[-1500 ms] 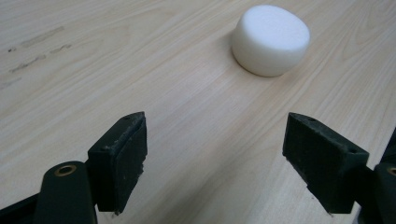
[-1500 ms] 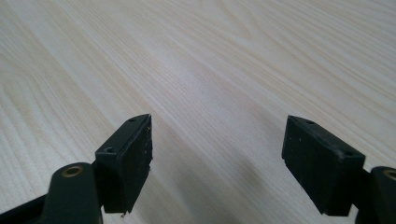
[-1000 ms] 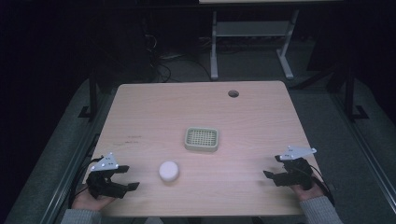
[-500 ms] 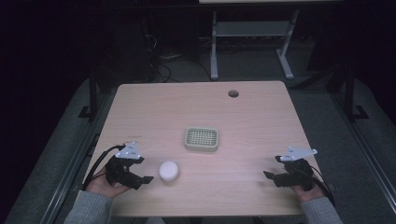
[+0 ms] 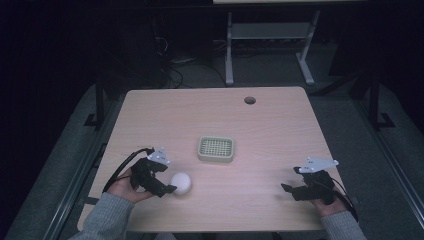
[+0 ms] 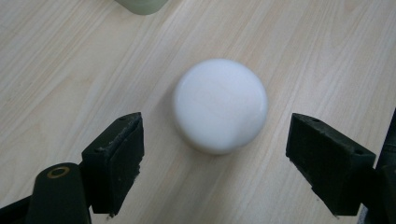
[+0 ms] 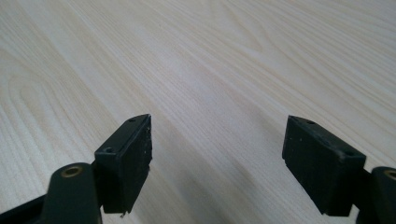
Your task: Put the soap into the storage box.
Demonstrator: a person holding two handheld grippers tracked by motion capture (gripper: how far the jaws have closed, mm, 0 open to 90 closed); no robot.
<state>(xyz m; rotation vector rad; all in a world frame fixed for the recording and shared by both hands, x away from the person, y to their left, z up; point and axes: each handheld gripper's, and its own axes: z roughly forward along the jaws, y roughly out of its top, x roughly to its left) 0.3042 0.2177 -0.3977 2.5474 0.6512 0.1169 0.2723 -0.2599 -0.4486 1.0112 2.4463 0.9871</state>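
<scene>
Fingers (image 6: 116,161) of the left gripper (image 5: 167,187) stand wide apart, with the white puck (image 6: 220,105) just ahead between them, untouched, at lower centre-left of the desk (image 5: 280,125). Being round, it has no long axis. The right gripper (image 5: 290,189), also spread and empty, sits well apart at lower right. A basket (image 5: 216,149) lies beyond.

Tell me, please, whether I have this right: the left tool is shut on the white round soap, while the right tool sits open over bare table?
Not quite: the left tool is open, not shut on the white round soap. The left gripper view shows its jaws spread, with the soap lying just ahead of the gap between them and touching neither. The rest holds: the right tool is open over bare table.
</scene>
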